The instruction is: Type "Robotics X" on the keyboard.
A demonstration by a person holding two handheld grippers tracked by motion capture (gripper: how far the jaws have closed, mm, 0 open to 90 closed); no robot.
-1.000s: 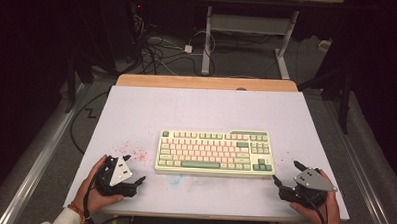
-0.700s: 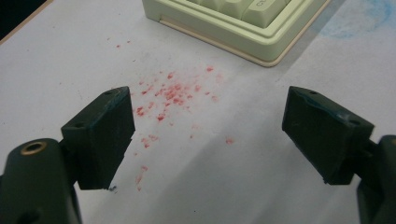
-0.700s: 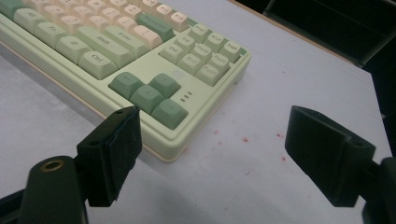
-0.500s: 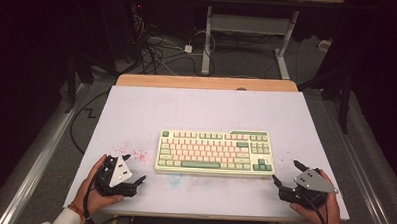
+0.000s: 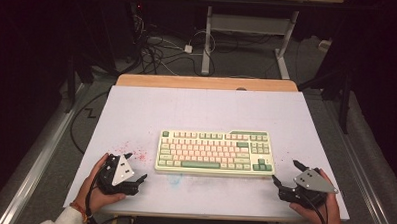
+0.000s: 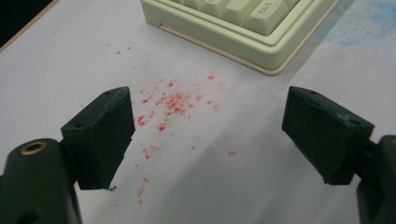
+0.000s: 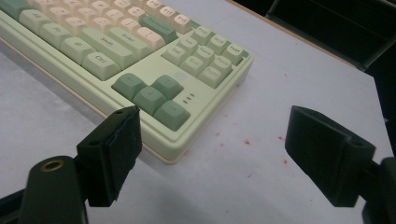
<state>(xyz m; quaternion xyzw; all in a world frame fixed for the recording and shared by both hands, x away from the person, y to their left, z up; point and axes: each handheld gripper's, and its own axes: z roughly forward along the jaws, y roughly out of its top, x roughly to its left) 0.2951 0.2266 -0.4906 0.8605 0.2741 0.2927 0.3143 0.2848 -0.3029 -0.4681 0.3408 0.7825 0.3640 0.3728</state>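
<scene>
A pale green keyboard (image 5: 214, 152) with pink and green keys lies flat in the middle of the white table top (image 5: 206, 112). My left gripper (image 5: 136, 167) rests on the table at the near left, a short way from the keyboard's left end, open with nothing between its jaws. In the left gripper view the left gripper (image 6: 208, 135) frames red specks, with the keyboard's corner (image 6: 243, 28) beyond. My right gripper (image 5: 286, 173) sits at the near right, open and empty. In the right gripper view the right gripper (image 7: 212, 154) faces the keyboard's arrow-key corner (image 7: 154, 95).
Red specks (image 5: 135, 152) stain the table left of the keyboard, and a faint blue smear (image 5: 174, 178) lies in front of it. A wooden strip (image 5: 207, 83) edges the far side. Cables and desk legs (image 5: 206, 37) stand on the dark floor beyond.
</scene>
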